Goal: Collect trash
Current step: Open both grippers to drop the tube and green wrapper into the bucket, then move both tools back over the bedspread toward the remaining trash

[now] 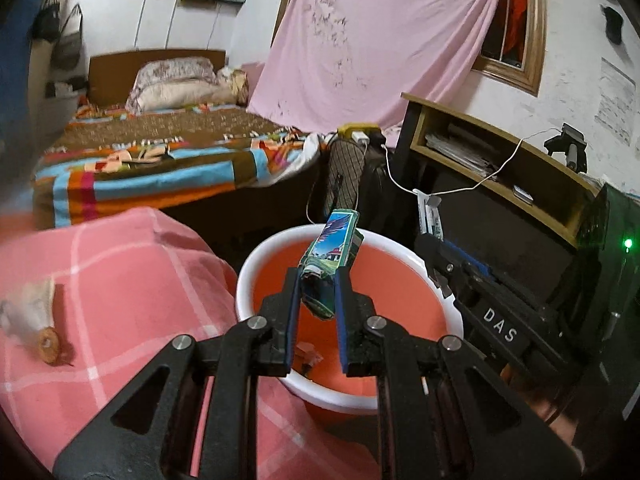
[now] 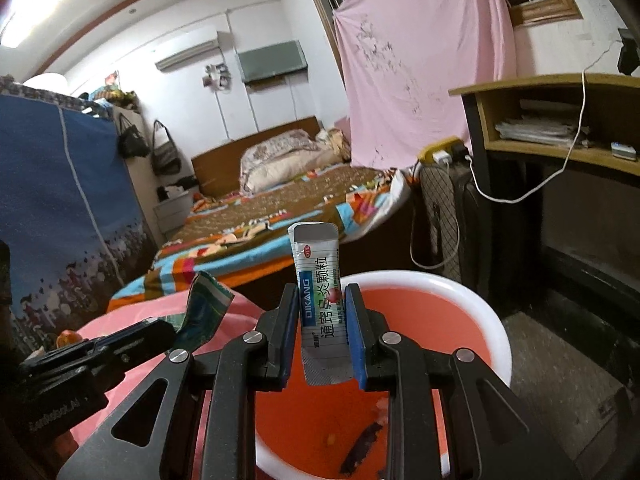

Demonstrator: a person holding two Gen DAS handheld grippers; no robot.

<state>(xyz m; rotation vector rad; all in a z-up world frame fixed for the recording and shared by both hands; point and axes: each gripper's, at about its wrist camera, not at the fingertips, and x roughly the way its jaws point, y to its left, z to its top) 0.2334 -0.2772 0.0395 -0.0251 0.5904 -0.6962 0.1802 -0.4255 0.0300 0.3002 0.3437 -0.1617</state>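
Cloth [image 1: 120, 272]: pink checked cover at the left of the left wrist view, touching the basin's near rim.
Scrap [image 1: 30, 320]: a whitish and tan piece of litter lying on the cloth, well apart from the basin; what it is I cannot tell.
Left gripper [image 1: 318, 284]: clenched on a carton — blue pads press both its sides.
Carton [image 1: 330, 258]: small, crumpled, green and blue with a printed landscape; it sticks forward and up out of the left gripper, above the basin's inside.
Basin [image 1: 276, 246]: round, white rim, orange-red inside, just beside the cloth; both grippers hang over it.
Basin floor: in the right wrist view a dark strip [image 2: 362, 446] and a small yellowish bit [image 2: 331, 438] lie on the bottom.
Right gripper [image 2: 322, 312]: grasping a sachet — its pads touch the sachet's two long edges.
Sachet [image 2: 318, 280]: flat, white and silver, a blue band reading DIKANG and Chinese print; upright, torn end on top, held above the basin.
Bed [image 2: 280, 216]: behind the basin, with a striped spread.
Desk [image 2: 560, 120]: at the right, a white cable hanging from it.
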